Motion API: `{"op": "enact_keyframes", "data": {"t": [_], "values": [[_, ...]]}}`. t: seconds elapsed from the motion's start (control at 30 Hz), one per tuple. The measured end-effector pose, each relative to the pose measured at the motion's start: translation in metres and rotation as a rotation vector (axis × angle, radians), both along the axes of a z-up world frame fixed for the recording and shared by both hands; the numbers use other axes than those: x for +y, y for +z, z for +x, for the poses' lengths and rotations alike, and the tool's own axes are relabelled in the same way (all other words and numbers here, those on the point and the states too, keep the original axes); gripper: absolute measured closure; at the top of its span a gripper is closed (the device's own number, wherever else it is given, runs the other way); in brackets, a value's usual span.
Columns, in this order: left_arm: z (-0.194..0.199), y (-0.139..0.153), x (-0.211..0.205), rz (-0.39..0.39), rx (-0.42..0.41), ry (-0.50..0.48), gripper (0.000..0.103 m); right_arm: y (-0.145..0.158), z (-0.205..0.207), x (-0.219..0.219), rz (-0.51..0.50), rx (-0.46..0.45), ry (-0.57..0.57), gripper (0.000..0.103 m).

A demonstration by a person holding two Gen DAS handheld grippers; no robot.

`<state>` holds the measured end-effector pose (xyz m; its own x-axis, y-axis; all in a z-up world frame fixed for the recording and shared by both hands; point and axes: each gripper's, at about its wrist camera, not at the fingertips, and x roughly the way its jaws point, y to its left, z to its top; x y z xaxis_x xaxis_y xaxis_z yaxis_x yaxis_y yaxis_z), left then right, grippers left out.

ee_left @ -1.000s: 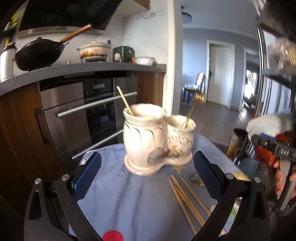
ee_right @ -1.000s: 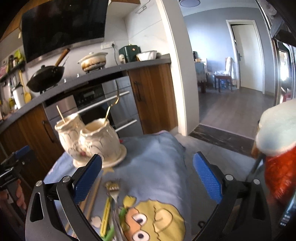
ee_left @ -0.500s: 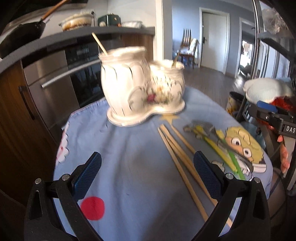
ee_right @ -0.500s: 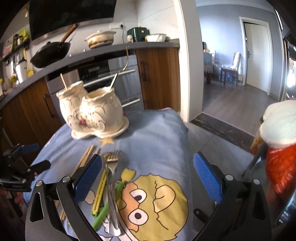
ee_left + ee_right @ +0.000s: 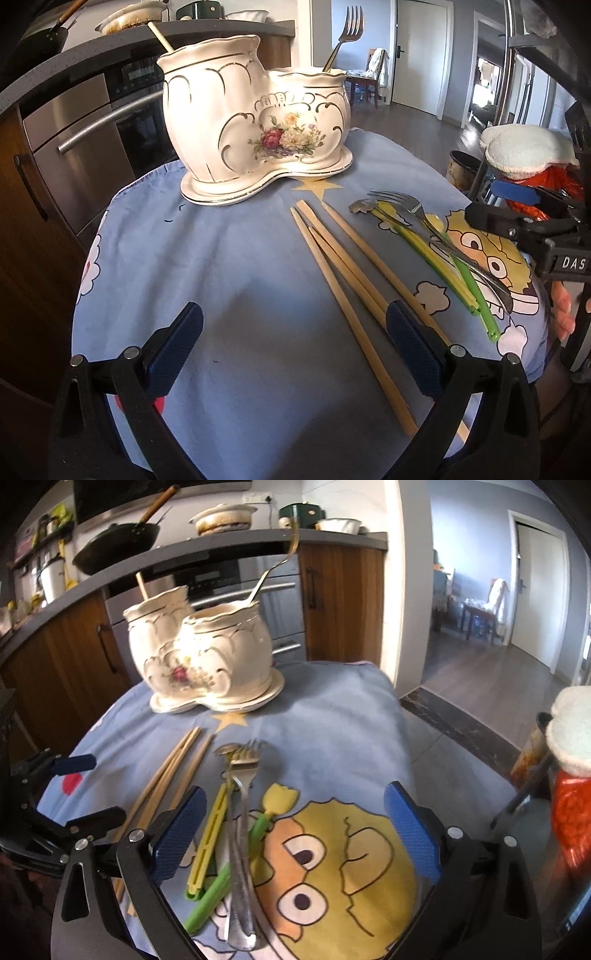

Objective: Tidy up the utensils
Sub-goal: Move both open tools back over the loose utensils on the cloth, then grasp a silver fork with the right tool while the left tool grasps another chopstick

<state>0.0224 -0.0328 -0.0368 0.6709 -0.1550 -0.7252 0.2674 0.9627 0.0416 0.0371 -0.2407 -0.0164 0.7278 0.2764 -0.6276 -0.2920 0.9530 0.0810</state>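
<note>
Hovering both claws, left claw (image 5: 293,349) and right claw (image 5: 293,825), spread apart and empty above the table (image 5: 229,280), you next lower onto the loose chopsticks (image 5: 347,273) or fork (image 5: 242,805) for the holder (image 5: 255,118).

The blue cloth (image 5: 229,266) lay bare between the left gripper (image 5: 295,343) and the ceramic holder (image 5: 255,122), so that approach stood open. To its right, 3 chopsticks (image 5: 343,266) crossed the cloth, one running under the right fingertip. Past them a fork (image 5: 242,801), a yellow clip (image 5: 212,827) and a green utensil (image 5: 229,871) lay heaped together, close by the right gripper's (image 5: 295,830) left finger; the cartoon patch to their right was clear. The holder blocked the far edge, with a stick (image 5: 159,35) rising from its taller cup and a fork handle (image 5: 275,563) from the lower. The right gripper (image 5: 517,218) crowded the table's right rim.
</note>
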Motion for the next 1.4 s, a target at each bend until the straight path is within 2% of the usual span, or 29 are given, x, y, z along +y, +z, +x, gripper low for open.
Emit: {"op": "enact_keyframes", "data": {"t": [0.1,0.17,0.23,0.43,0.57,0.67,0.7,0.77,1.0,1.13,1.23,1.4], "values": [[0.001,-0.001,-0.001,0.013,0.005,0.0,0.006,0.0,0.0,0.005,-0.013,0.002,0.008,0.009],[0.0,-0.002,-0.003,0.017,0.01,-0.005,0.006,-0.001,0.0,0.008,-0.013,0.009,0.013,0.019],[0.0,-0.003,-0.006,0.023,0.014,-0.015,0.012,-0.002,-0.001,0.011,-0.016,0.017,0.021,0.023],[-0.001,-0.004,-0.005,0.02,0.03,-0.016,0.025,-0.005,0.002,0.016,-0.001,0.052,0.057,0.049],[-0.001,-0.009,-0.011,0.038,0.05,-0.029,0.026,-0.008,0.008,0.022,0.018,0.085,0.085,0.066],[-0.001,-0.009,-0.013,0.04,0.052,-0.043,0.033,-0.011,0.012,0.024,0.019,0.098,0.085,0.075],[-0.001,-0.009,-0.013,0.03,0.058,-0.053,0.039,-0.013,0.014,0.024,0.022,0.107,0.083,0.076],[0.0,-0.009,-0.013,0.016,0.064,-0.065,0.046,-0.014,0.016,0.025,0.026,0.118,0.087,0.082],[-0.003,-0.007,-0.019,0.019,0.08,-0.117,0.071,-0.018,0.025,0.032,0.001,0.144,0.094,0.088],[-0.001,-0.006,-0.015,0.01,0.096,-0.109,0.072,-0.023,0.032,0.036,-0.002,0.161,0.096,0.088],[0.003,-0.006,-0.01,0.005,0.107,-0.1,0.072,-0.023,0.032,0.037,-0.012,0.152,0.096,0.094],[0.004,-0.007,-0.014,0.029,0.109,-0.113,0.072,-0.013,0.025,0.031,0.007,0.1,0.083,0.096]]}}
